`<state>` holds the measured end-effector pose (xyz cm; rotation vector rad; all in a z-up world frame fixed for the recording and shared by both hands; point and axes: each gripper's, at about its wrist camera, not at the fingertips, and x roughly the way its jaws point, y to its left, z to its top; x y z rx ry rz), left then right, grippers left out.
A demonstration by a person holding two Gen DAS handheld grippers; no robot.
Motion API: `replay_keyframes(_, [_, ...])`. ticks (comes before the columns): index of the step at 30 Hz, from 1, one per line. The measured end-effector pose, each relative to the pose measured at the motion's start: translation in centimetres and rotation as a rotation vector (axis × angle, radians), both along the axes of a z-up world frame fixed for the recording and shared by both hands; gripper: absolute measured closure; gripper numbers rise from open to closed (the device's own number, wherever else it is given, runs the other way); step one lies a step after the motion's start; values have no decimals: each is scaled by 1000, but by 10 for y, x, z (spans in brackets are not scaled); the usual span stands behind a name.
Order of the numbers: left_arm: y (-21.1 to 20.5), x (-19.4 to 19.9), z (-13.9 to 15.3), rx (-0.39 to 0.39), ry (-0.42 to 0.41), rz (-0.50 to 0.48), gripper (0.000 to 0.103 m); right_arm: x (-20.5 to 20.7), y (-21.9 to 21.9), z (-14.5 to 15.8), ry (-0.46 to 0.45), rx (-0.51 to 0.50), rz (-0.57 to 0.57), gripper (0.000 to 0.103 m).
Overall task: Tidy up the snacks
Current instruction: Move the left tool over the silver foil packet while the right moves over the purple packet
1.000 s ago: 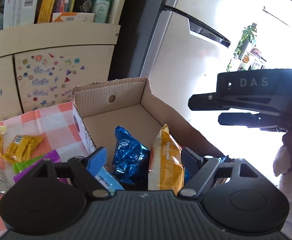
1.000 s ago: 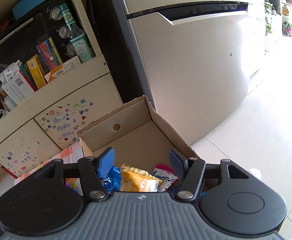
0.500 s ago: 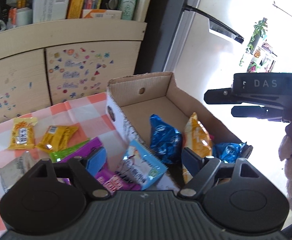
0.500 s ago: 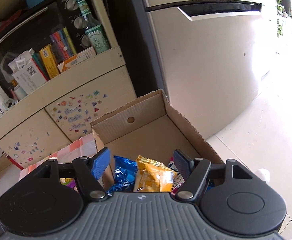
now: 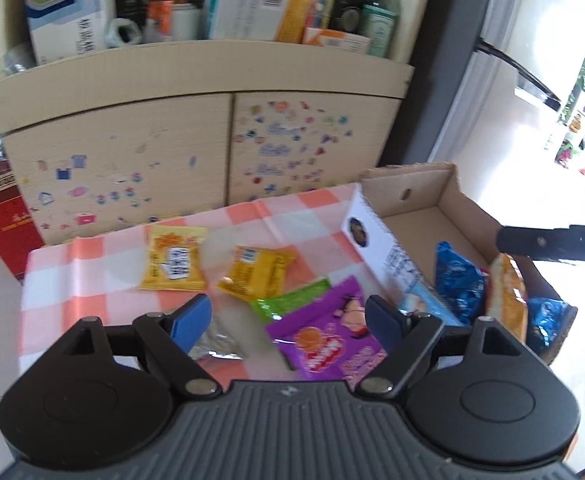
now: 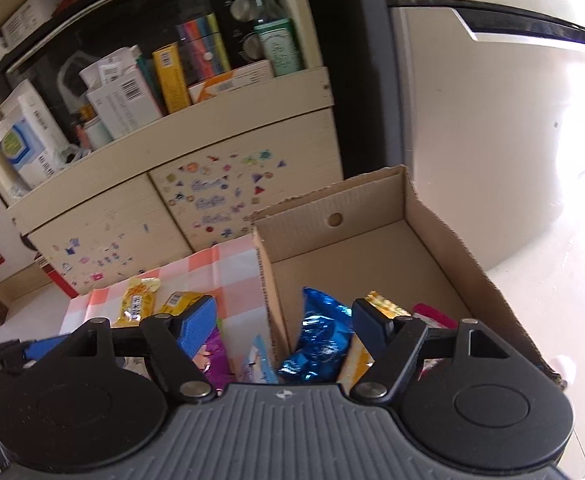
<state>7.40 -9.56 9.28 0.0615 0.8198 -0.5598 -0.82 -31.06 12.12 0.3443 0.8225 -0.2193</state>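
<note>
**Loose packets wait beside a half-filled box**

The left gripper [image 5: 288, 318] hangs wide and empty over the checked cloth [image 5: 92, 264], likely lining up on the purple packet [image 5: 328, 344] for the next pick. The right gripper [image 6: 282, 322], empty too, has just been spreading its jaws above the cardboard box [image 6: 444, 232], where a blue bag [image 6: 320, 340] and an orange bag [image 5: 506, 292] stand on edge.

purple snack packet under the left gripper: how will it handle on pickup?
Probably floppy: the purple packet lies flat on the checked cloth like a thin film pouch. Likely light for its size, as it looks barely filled. Its glossy print suggests a slippery surface, and it overlaps the green packet, so a push may drag that along too.
</note>
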Motion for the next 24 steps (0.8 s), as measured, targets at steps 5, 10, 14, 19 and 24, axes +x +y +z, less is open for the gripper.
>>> replay_keyframes(5, [20,20,-3,49,-17,61,19,6,15,-3,6,5,59,23])
replay_keyframes(10, [33,39,-21,119,4,110,19,14,31,-12,28,-3,123,23])
replay_keyframes(14, [44,51,-35,119,60,152,19,19,45,-19,51,-8,176,23])
replay_keyframes(19, [48,62,-49,133,119,189,19,25,60,-30,81,-7,238,23])
replay_keyframes(24, [47,72,-58,121,164,211,19,32,78,-44,118,-23,310,23])
